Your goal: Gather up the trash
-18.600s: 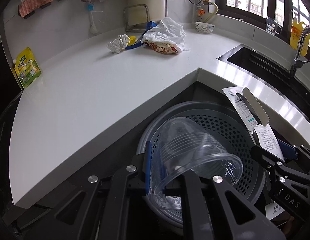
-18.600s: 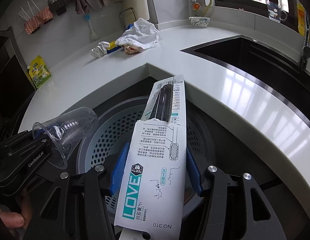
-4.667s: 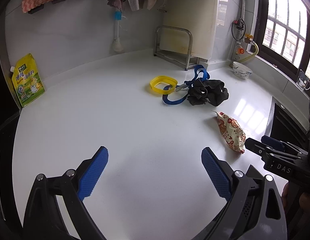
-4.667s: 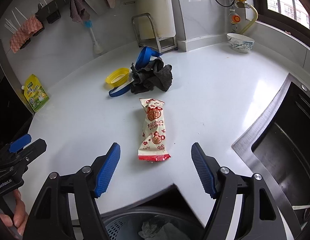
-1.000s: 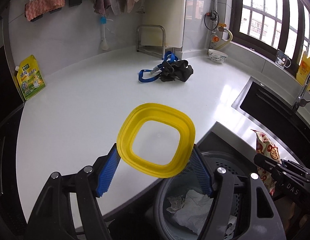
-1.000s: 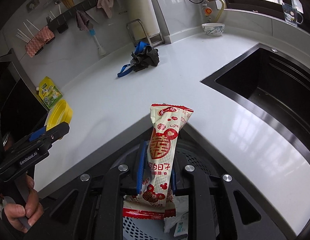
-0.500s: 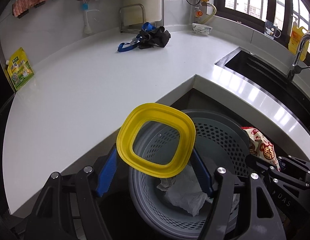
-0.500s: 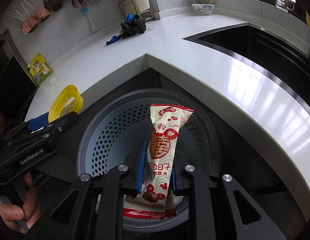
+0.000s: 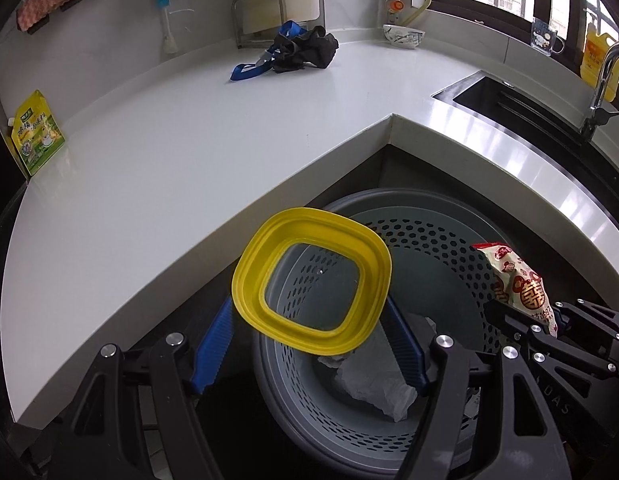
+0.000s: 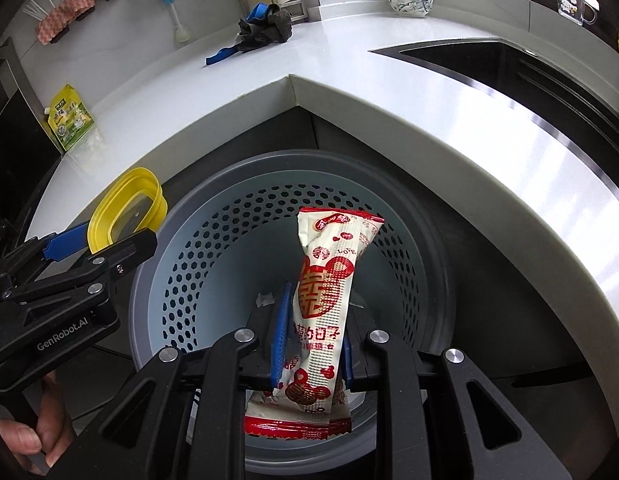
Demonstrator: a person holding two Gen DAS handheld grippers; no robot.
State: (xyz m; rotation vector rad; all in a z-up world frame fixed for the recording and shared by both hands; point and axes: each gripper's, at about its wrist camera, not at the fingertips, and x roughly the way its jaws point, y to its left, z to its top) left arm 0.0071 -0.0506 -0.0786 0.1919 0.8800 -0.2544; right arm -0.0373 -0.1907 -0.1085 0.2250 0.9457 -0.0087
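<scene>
in the left view the left gripper (image 9: 309, 344) holds a yellow lid (image 9: 311, 280) over the bin (image 9: 441, 216) with paper already inside, and in the right view the right gripper (image 10: 311, 344), jaws just easing apart, has a wrapper (image 10: 325, 292) between them over it, so both drops remain, with a dark cloth (image 10: 265, 26) left far on the counter (image 10: 389, 72).

Since a second ago both grippers have come down from over the counter (image 9: 157, 184) to the bin (image 10: 189, 264); the right gripper (image 10: 311, 336) jaws have just been opening, the wrapper (image 10: 325, 292) between them
</scene>
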